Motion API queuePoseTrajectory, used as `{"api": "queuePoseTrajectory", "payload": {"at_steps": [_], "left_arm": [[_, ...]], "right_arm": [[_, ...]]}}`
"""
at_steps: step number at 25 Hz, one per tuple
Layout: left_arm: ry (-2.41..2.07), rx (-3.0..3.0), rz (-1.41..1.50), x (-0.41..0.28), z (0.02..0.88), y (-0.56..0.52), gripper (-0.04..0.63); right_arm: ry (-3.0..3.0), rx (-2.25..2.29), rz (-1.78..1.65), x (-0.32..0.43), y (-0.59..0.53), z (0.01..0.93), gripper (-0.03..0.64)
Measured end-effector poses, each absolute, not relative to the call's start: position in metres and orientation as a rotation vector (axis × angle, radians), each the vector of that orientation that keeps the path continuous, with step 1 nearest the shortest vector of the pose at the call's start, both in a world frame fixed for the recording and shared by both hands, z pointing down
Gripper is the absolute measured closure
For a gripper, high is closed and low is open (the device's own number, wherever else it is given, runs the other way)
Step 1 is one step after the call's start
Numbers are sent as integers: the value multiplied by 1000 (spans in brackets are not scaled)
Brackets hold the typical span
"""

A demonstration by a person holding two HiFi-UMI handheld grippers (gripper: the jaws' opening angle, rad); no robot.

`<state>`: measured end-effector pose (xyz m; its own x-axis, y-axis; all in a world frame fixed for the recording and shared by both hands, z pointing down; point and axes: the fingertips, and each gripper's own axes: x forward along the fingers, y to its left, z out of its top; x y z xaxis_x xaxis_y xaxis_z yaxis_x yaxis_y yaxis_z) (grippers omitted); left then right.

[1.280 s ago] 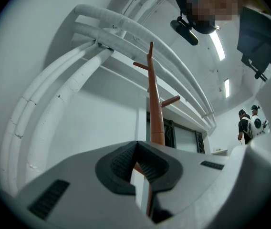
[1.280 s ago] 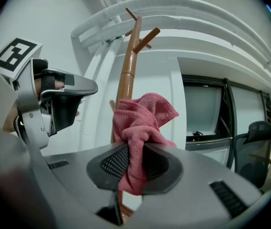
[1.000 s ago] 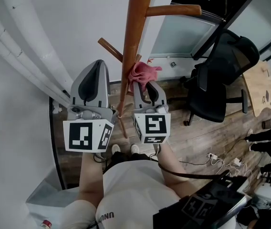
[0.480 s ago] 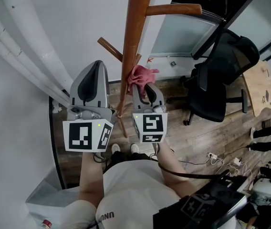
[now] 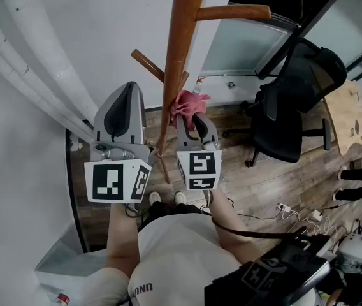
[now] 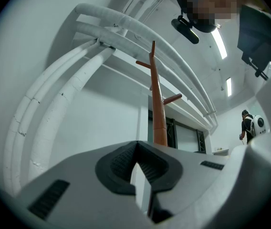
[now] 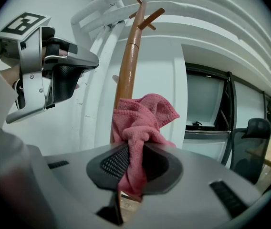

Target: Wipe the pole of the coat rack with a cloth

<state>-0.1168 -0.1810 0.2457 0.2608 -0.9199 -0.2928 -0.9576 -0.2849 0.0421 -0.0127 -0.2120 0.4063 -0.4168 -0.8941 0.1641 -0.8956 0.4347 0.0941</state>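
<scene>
The brown wooden coat rack pole (image 5: 176, 56) rises in front of me, with pegs branching off it. My right gripper (image 5: 190, 111) is shut on a pink cloth (image 5: 185, 102), and the cloth lies against the right side of the pole. In the right gripper view the cloth (image 7: 140, 123) bunches between the jaws with the pole (image 7: 127, 66) just behind it. My left gripper (image 5: 125, 94) hangs left of the pole, jaws shut with nothing between them; its own view shows the pole (image 6: 157, 109) ahead beyond the jaws (image 6: 138, 163).
White insulated pipes (image 5: 34, 62) run along the white wall on the left. A black office chair (image 5: 292, 101) stands on the wooden floor at the right. Cables (image 5: 299, 215) lie on the floor lower right.
The right gripper with the cloth has shifted slightly left, closer against the pole. The left gripper has stayed put.
</scene>
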Motion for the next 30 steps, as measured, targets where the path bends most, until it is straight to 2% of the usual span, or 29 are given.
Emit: {"api": "queuePoseTrajectory", "payload": {"at_steps": [12,30], "left_arm": [[1792,-2399,398,-115,252,-181,581],[1783,-2404,383,-107,257,-180,581]], "right_arm": [[-2464,1576,0,-9,-212,413,543],[-2540,1717,-81,20,-227,362,543]]}}
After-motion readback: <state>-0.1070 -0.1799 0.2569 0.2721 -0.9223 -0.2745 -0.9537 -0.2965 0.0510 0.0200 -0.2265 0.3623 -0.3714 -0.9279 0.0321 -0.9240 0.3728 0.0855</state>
